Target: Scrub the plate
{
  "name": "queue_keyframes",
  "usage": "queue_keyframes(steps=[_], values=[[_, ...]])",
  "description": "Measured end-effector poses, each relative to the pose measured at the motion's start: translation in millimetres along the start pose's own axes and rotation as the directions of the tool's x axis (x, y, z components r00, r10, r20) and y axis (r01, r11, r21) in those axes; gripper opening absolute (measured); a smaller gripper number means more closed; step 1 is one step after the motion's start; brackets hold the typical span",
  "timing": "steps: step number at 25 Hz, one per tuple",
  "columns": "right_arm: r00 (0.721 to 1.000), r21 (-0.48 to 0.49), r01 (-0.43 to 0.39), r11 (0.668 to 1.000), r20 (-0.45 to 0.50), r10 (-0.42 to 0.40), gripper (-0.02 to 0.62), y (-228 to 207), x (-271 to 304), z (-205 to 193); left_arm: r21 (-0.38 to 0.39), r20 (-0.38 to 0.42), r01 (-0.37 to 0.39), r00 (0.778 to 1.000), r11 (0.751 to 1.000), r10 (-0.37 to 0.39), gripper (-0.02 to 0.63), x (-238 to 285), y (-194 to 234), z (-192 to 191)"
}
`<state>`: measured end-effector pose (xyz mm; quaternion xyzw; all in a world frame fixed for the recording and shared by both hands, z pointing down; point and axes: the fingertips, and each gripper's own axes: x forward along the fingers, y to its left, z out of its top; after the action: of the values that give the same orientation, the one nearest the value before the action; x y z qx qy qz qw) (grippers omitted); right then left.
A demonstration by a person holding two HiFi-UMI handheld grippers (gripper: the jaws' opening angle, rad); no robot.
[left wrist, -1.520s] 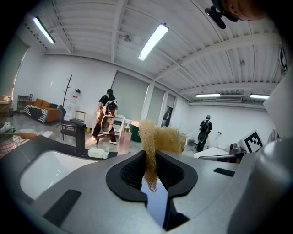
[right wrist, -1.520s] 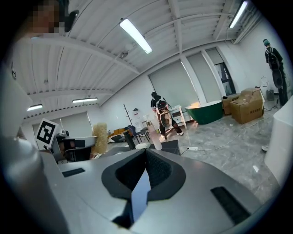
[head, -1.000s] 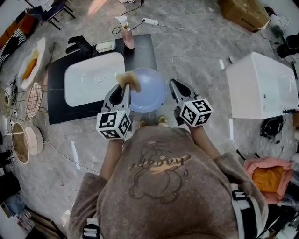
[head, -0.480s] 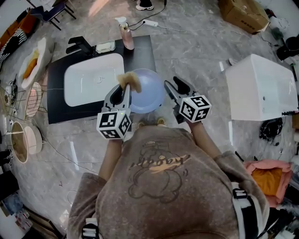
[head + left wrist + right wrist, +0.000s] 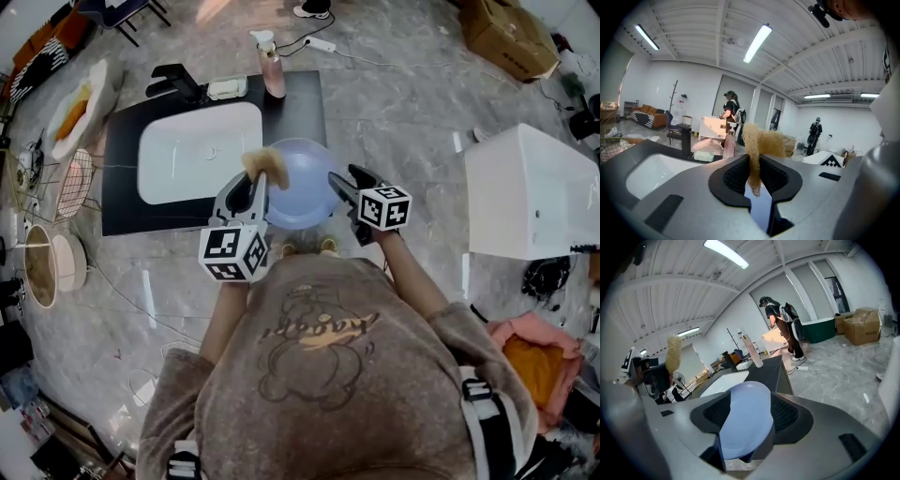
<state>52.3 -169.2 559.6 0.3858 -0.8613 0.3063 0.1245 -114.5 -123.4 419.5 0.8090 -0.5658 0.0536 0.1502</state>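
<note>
Right tool (image 5: 343, 178) sank, jaws just opened, released around pale blue round plate (image 5: 305, 187) at black counter's (image 5: 122, 211) corner; left tool (image 5: 251, 186) clenches tan mesh scrubber (image 5: 265, 164), poised for scrubbing.

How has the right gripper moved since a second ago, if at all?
Yes. The right gripper has shifted left toward the black counter, its jaws just opening, and the plate now sits between them.
</note>
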Motion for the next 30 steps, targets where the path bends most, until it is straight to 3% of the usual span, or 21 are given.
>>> queue_keyframes(steps=[11,19,30], values=[[0.99,0.166,-0.016,0.986,-0.133,0.039,0.249,-37,51,-55,0.001,-0.018,-0.069,0.997,0.998,0.069,0.064,-5,13,-7],[0.975,0.237,-0.048,0.97,-0.202,0.097,0.19,-47,65,-79,-0.008,-0.016,-0.116,0.993,0.993,0.116,0.064,-6,23,-11],[0.963,0.212,-0.066,0.975,-0.241,0.117,0.092,-42,66,-81,-0.019,-0.013,-0.131,0.991,0.991,0.13,0.064,-4,25,-11]])
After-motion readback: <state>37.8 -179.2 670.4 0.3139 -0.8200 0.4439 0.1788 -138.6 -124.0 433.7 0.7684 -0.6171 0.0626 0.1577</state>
